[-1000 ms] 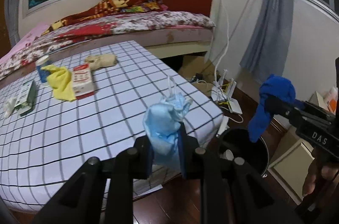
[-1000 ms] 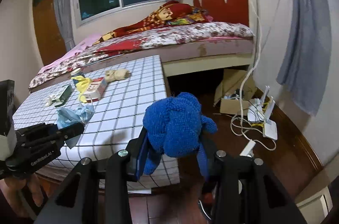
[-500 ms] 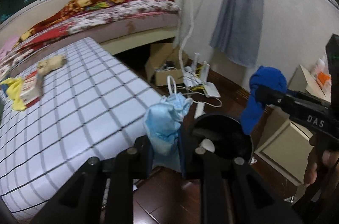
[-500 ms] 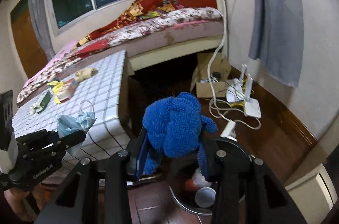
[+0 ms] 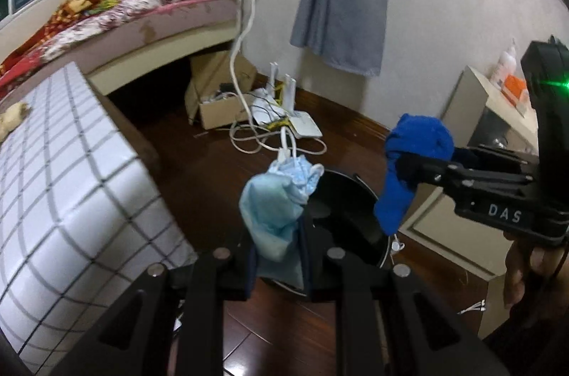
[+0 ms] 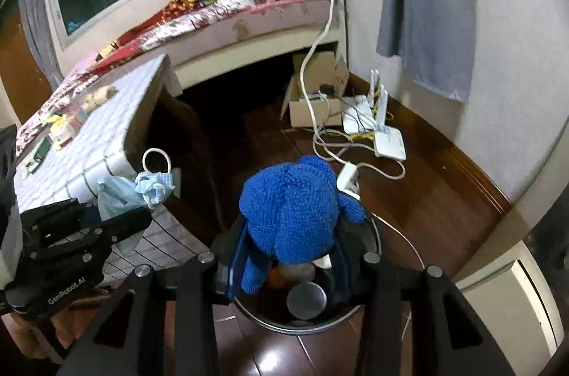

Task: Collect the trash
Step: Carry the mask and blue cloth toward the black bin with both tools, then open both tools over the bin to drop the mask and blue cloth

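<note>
My left gripper [image 5: 279,255] is shut on a crumpled light-blue face mask [image 5: 281,194], whose ear loop sticks up. The same mask [image 6: 142,187] shows at the left of the right wrist view, in the left gripper [image 6: 142,216]. My right gripper [image 6: 288,258] is shut on a blue knitted cloth [image 6: 291,208]; this cloth [image 5: 409,159] hangs from the right gripper [image 5: 402,169] in the left wrist view. Both hover over a round black trash bin [image 5: 348,198] on the floor. Inside the bin [image 6: 370,301] lie a metal can end and some scraps.
A low table with a white checked cover [image 5: 64,169] stands at the left, with more items on it [image 6: 64,127]. Beyond lie a bed [image 6: 249,2], a cardboard box [image 6: 313,105], routers and white cables [image 6: 384,134]. A pale cabinet [image 5: 473,134] is at the right.
Both grippers have swung right, away from the table, and sunk toward the floor. The bin has come from the edge of view to directly below the mask and the blue cloth.
</note>
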The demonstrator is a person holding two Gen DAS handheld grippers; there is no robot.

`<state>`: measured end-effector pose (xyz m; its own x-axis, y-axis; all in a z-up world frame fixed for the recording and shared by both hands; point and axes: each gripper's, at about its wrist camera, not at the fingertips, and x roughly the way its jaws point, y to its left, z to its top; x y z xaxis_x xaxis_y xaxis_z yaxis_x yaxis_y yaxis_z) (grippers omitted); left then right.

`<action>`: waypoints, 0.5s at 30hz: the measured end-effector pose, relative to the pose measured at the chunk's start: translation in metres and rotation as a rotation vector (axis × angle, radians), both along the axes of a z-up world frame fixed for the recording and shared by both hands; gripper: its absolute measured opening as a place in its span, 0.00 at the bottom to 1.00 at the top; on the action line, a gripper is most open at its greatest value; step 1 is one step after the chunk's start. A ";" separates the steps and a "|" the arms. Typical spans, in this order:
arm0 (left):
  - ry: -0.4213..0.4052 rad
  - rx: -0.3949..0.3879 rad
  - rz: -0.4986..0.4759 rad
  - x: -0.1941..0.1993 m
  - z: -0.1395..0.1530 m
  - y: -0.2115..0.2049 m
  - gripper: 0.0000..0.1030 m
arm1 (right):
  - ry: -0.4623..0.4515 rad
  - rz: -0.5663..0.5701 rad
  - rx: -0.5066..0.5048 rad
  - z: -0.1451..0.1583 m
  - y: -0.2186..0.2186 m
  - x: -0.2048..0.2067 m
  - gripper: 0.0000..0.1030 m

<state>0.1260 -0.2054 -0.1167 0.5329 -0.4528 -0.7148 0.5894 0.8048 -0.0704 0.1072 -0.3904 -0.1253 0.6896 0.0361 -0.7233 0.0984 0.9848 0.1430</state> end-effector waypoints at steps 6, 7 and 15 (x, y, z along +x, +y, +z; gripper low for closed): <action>0.090 0.011 -0.061 0.024 -0.026 -0.019 0.20 | 0.079 0.028 -0.009 -0.033 -0.009 0.016 0.43; 0.102 0.020 -0.068 0.026 -0.031 -0.022 0.20 | 0.093 0.033 -0.005 -0.039 -0.011 0.019 0.43; 0.231 -0.004 -0.096 0.043 -0.056 -0.037 0.56 | 0.234 0.052 -0.015 -0.085 -0.020 0.047 0.73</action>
<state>0.1689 -0.2423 -0.1725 0.3100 -0.4962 -0.8110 0.6307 0.7457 -0.2151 0.1538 -0.4105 -0.2104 0.5003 0.0555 -0.8640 0.0762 0.9912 0.1078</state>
